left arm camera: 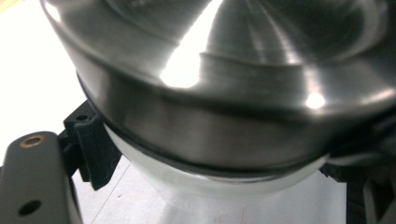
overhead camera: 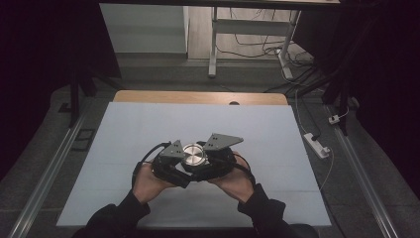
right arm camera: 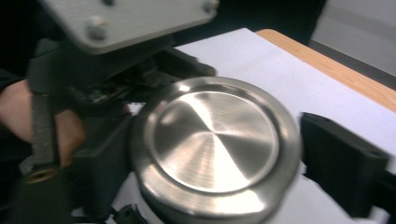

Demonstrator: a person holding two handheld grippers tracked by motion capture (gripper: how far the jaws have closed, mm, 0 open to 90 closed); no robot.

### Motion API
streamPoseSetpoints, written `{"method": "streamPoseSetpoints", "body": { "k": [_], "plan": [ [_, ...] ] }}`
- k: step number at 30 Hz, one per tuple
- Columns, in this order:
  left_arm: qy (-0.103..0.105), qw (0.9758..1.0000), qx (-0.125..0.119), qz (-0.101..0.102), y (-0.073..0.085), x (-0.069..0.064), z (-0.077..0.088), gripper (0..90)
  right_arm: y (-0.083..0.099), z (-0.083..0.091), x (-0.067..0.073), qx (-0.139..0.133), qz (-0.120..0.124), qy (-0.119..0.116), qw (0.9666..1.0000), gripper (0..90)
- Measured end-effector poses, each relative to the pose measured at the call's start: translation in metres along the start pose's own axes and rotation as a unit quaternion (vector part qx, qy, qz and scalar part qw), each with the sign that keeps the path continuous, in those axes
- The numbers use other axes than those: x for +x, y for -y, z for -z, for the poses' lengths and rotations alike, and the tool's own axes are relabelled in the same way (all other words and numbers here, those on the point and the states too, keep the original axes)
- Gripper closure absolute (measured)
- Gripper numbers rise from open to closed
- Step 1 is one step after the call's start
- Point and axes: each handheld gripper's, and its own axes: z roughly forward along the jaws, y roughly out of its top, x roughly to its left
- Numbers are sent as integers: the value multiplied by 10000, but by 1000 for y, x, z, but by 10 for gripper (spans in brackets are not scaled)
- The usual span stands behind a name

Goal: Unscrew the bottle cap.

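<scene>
**Two grippers meet at a steel-lidded jar above the white table**

In the high view, a dark room surrounds a table (overhead camera: 148,129) covered with a white sheet, and a strip of wood shows at its far edge. Behind the table there is a grey floor with cables and the legs of a white frame (overhead camera: 214,44). A white power strip (overhead camera: 317,145) lies on the floor, to the right of the table. A person in dark sleeves holds both grippers together over the near middle of the table. Between them sits a round jar with a shiny metal lid (overhead camera: 193,155). The left gripper (overhead camera: 171,161) is just left of the lid and the right gripper (overhead camera: 215,158) is just right of it.

In the left gripper view, the lid (left arm camera: 224,93) is very near and is seen from the side. Under the lid's rim a pale body of the jar (left arm camera: 210,179) appears. One black jaw stands at the left of the jar, against its side. The left gripper is clenched on the jar.

In the right gripper view, the lid (right arm camera: 215,140) is seen from above. The other gripper and a hand (right arm camera: 28,121) are to the left of the lid. One black jaw of the right gripper stands just right of the lid with a thin gap, so it is released.
</scene>
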Motion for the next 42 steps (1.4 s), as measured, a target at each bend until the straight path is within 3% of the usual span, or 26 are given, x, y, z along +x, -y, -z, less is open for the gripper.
{"method": "streamPoseSetpoints", "body": {
  "k": [2, 4, 5, 6, 7, 8, 10, 12, 13, 14, 15, 16, 17, 18, 20, 21, 22, 23, 24, 28, 30, 32, 36, 40, 41, 42],
  "plan": [
    [64, 10000, 24, -67, 1, 0, 1, 155, 0, 0, 1, 25, 102, -38, 9999, 179],
    [343, 9992, -9, -207, 1, 1, 2, 155, 0, 2, -2, 69, 203, -303, 9993, 180],
    [343, 9992, -9, -207, 1, 1, 2, 155, 0, 3, -5, 33, 213, -475, 9986, 180],
    [467, 9986, -23, -265, 1, 1, 3, 155, 0, 3, -5, 33, 213, -475, 9986, 180],
    [591, 9976, -47, -368, 1, 1, 4, 155, 1, 6, -12, -40, 238, -956, 9951, 181],
    [827, 9954, -90, -469, 0, 0, 6, 155, 1, 8, -15, -77, 252, -1171, 9928, 181],
    [973, 9938, -124, -527, 0, -1, 6, 155, 2, 10, -21, -162, 295, -1671, 9854, 181],
    [1252, 9898, -181, -650, 0, -2, 6, 155, 4, 11, -26, -240, 320, -2123, 9764, 181],
    [1392, 9876, -203, -694, 0, -3, 6, 155, 4, 11, -26, -240, 320, -2123, 9764, 181],
    [1477, 9861, -218, -723, 0, -4, 5, 155, 7, 12, -29, -272, 327, -2499, 9673, 179],
    [1495, 9858, -223, -725, 0, -5, 5, 155, 8, 12, -31, -291, 321, -2581, 9651, 174],
    [1487, 9862, -229, -694, 0, -5, 4, 155, 8, 11, -32, -267, 259, -2599, 9649, 140],
    [1431, 9871, -226, -685, 0, -5, 4, 155, 7, 11, -32, -202, 188, -2467, 9687, 81],
    [1340, 9886, -206, -659, -1, -4, 5, 155, 7, 11, -32, -202, 188, -2467, 9687, 81],
    [1107, 9922, -203, -529, -1, -3, 6, 155, 2, 15, -32, -84, 108, -1971, 9803, 6],
    [953, 9942, -196, -459, -1, -2, 6, 155, 0, 17, -32, -94, 57, -1800, 9836, 0],
    [812, 9959, -182, -365, -1, -1, 7, 155, 0, 17, -32, -94, 57, -1800, 9836, 0],
    [679, 9971, -172, -285, -1, 0, 7, 155, -4, 20, -28, 16, 70, -1295, 9916, 0],
    [576, 9980, -173, -218, -1, 1, 7, 155, -4, 20, -28, 16, 70, -1295, 9916, 0],
    [206, 9997, -69, -82, -2, 1, 6, 155, -8, 13, -8, 54, 65, -477, 9988, 56],
    [127, 9999, -69, -31, -2, 0, 5, 155, -7, 8, -1, 104, 35, -188, 9998, 67],
    [136, 9999, -43, -42, -2, -2, 4, 155, -5, 4, 4, 102, 44, 16, 9999, 146],
    [250, 9996, -50, -101, -3, -2, 5, 155, -4, 5, 5, 7, 115, -33, 9999, 184],
    [714, 9969, -122, -314, -3, -2, 7, 155, -4, 12, -8, -33, 261, -974, 9949, 187],
    [822, 9957, -142, -406, -3, -3, 8, 155, -4, 12, -8, -33, 261, -974, 9949, 187],
    [1058, 9928, -170, -543, -4, -4, 9, 155, -3, 15, -14, -118, 286, -1430, 9892, 187]
  ]
}}
